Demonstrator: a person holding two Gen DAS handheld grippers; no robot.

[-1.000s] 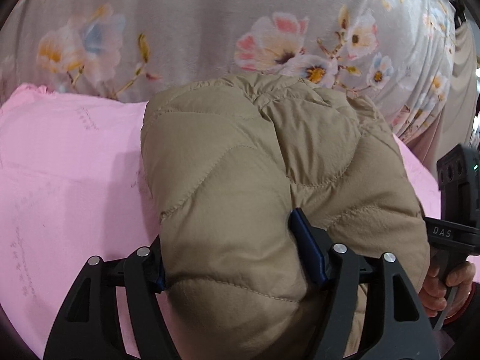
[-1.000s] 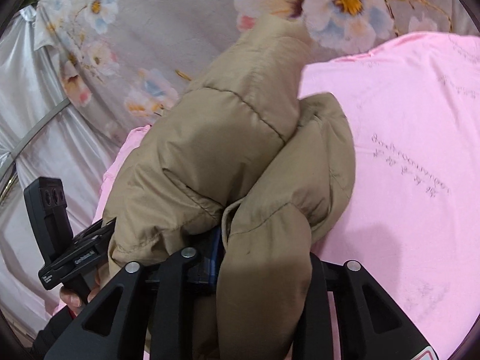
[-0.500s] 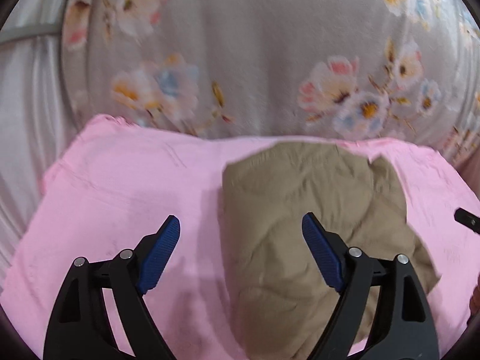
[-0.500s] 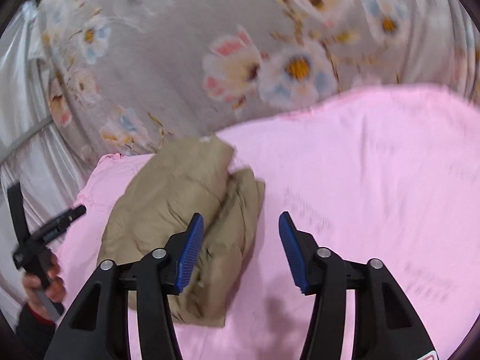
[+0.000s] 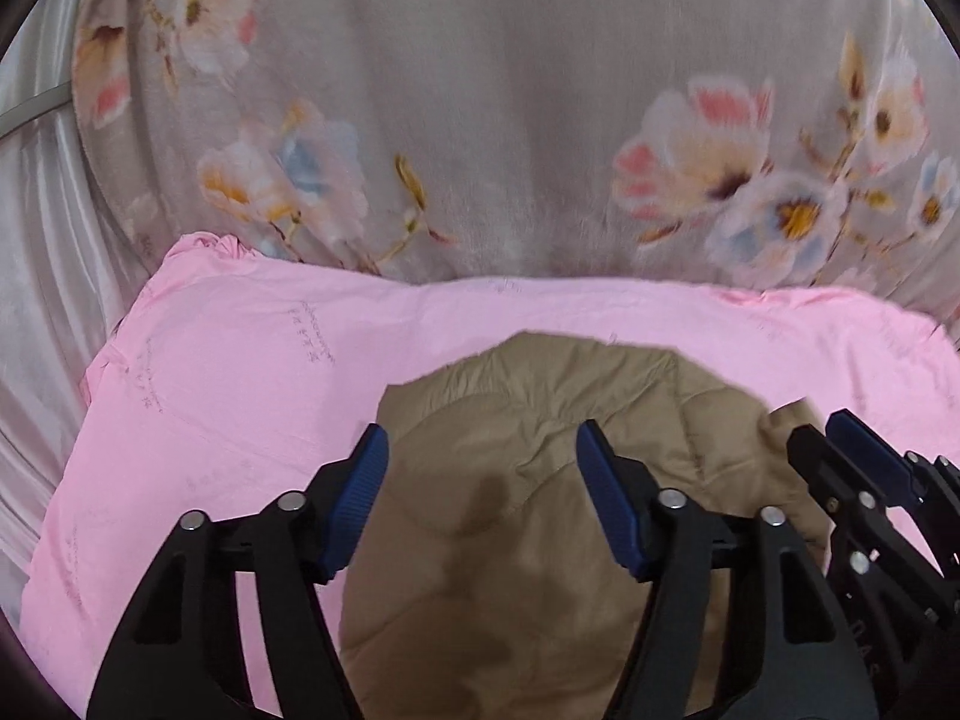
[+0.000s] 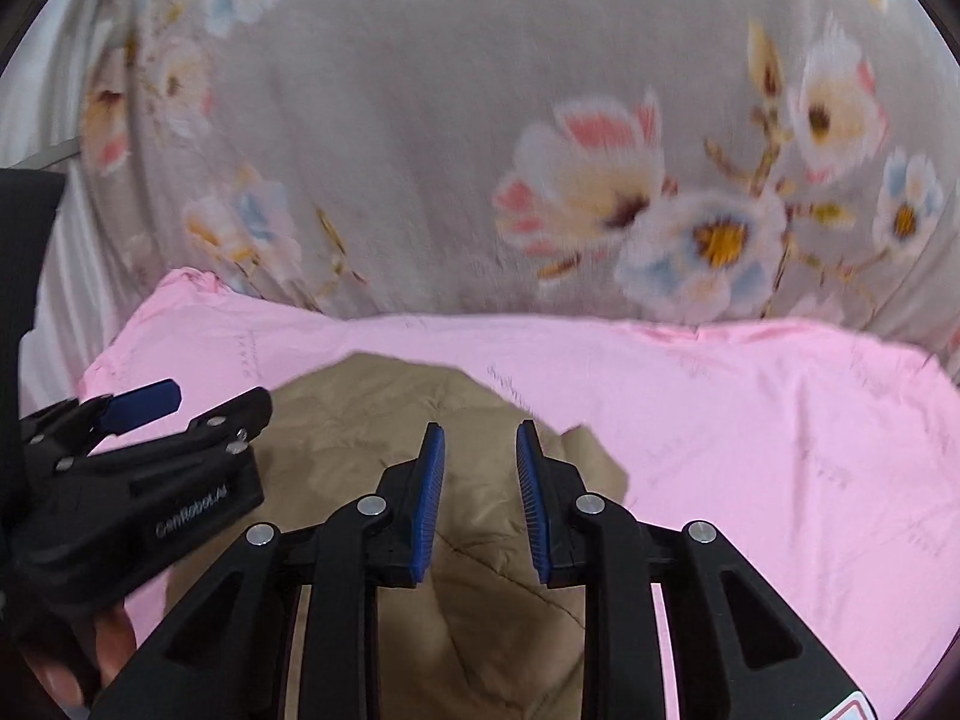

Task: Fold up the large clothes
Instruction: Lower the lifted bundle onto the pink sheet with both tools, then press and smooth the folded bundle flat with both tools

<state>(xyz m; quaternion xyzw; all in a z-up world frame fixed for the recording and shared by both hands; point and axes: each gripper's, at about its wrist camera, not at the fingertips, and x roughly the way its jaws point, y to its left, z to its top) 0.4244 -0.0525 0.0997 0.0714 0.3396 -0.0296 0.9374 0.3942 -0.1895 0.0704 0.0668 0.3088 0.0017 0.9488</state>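
Both grippers have let go of the jacket [image 5: 528, 528] and drawn up and back from it; a second ago each was clamped on its padding. Now the left gripper [image 5: 480, 510] hangs above the folded bundle with jaws apart and nothing between them, and the right gripper [image 6: 480, 504] does likewise with a narrower gap; both have just been closing a little on empty air. The jacket lies folded on the pink sheet [image 5: 240, 372], nearer its front edge than the back one by the floral blanket [image 5: 480, 120]. This fold looks finished and released. Next would likely be tidying the loose flap at the jacket's right side, or fetching another garment.
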